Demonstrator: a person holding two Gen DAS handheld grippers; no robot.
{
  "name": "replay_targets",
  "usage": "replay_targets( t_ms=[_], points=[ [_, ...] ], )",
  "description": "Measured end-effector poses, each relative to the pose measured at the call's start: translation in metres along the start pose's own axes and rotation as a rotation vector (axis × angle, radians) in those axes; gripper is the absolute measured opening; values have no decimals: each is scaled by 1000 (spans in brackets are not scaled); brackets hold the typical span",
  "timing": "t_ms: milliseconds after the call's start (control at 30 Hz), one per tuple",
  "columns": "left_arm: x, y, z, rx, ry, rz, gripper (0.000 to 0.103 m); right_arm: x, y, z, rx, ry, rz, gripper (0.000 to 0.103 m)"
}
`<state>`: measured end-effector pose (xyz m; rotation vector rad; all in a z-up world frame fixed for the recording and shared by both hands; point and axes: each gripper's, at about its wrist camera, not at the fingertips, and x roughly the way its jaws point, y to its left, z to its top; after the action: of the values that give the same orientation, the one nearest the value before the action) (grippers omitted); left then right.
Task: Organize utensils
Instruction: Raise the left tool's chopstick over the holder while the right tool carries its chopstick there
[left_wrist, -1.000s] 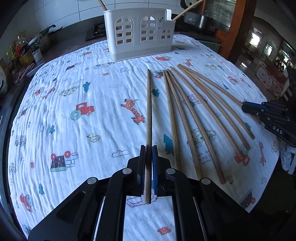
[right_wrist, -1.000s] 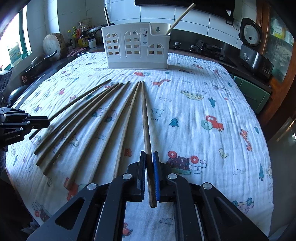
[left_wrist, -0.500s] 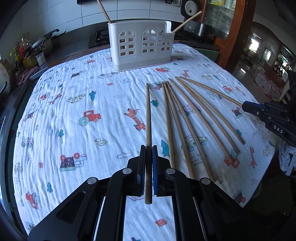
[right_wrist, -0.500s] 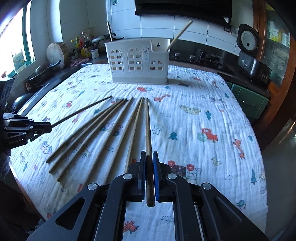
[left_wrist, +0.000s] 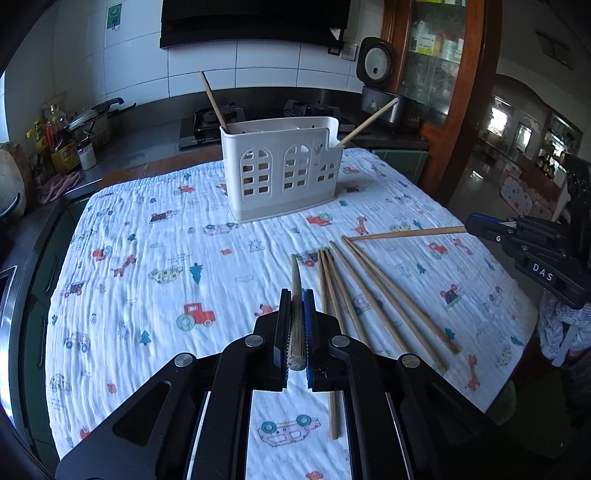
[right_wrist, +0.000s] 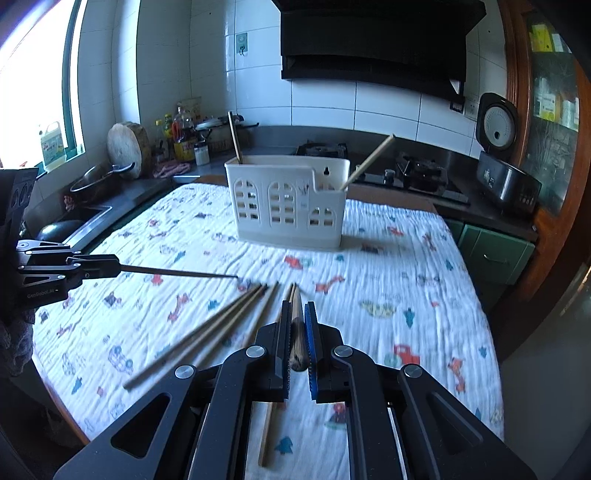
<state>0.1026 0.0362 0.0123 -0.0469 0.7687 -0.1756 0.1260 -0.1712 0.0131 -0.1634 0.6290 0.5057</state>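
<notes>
White utensil holder (left_wrist: 282, 173) on the printed cloth (left_wrist: 147, 295), one chopstick leaning at each of its ends; nearer than the holder, left gripper (left_wrist: 297, 317) and right gripper (right_wrist: 297, 325) each clamped on one chopstick, beside loose chopsticks (left_wrist: 373, 295) on the cloth.

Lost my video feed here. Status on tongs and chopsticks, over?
Left tongs shut on one chopstick, right tongs shut on another. Four chopsticks on cloth. Holder ahead, path clear.
</notes>
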Motion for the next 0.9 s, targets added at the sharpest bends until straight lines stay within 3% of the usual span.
replay_targets(
  t_ms=[567, 900],
  points=[
    [9, 16, 73, -17, -22, -41, 5, 3, -18, 124, -15, -49, 69, 7],
    [-27, 22, 147, 5, -124, -48, 5, -4, -30, 203, -20, -101, 41, 7]
  ],
)
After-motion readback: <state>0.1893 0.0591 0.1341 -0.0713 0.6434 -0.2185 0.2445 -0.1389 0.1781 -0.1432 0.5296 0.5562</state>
